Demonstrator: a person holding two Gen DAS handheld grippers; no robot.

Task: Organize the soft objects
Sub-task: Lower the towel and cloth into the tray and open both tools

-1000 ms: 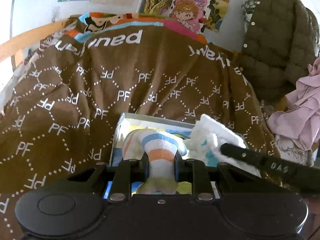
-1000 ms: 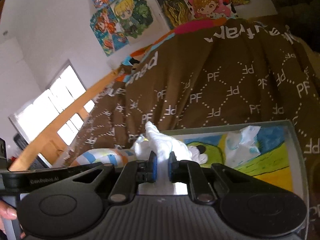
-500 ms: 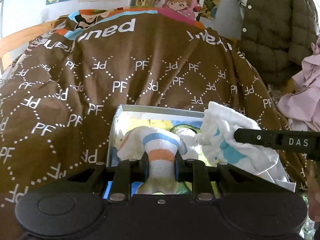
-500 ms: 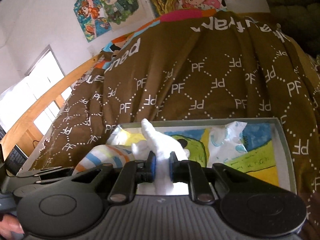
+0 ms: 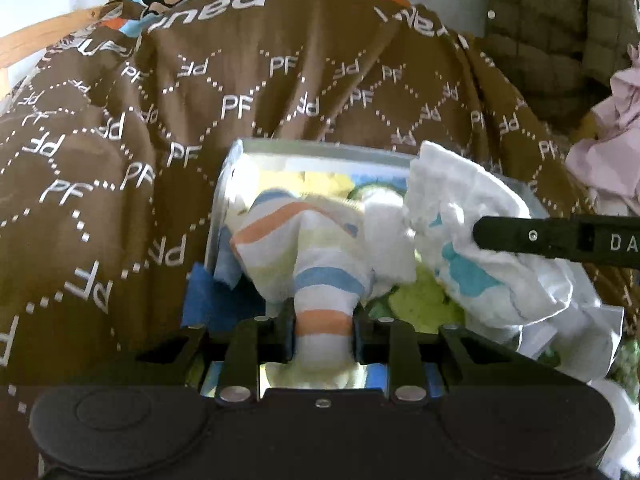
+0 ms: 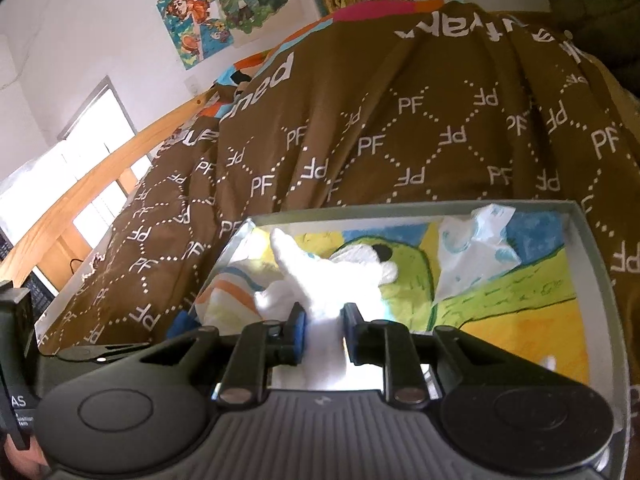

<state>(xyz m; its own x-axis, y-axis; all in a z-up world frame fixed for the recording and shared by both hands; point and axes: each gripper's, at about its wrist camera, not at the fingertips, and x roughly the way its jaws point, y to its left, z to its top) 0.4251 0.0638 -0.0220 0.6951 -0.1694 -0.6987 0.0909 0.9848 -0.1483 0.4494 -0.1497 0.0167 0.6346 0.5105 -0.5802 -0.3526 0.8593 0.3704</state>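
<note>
Over the grey tray point(image 6: 592, 248) on the brown blanket point(image 5: 120, 160), both tools are busy — the left gripper point(image 5: 323, 334) is clamped on a striped sock point(image 5: 316, 256), the right gripper point(image 6: 323, 336) pinches a white sock point(image 6: 320, 276). Both socks hang just above the tray's left end — a crumpled white-and-blue cloth point(image 6: 476, 248) lies at its far right.

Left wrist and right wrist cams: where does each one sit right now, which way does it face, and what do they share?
Left wrist: on the left gripper, facing along its fingers over the box toward the brown blanket; its fingers pinch the striped sock.
Right wrist: on the right gripper, facing the same box from its right, pinching the white sock; the left gripper's body shows at left.
Shared: box, both socks, blanket.
</note>
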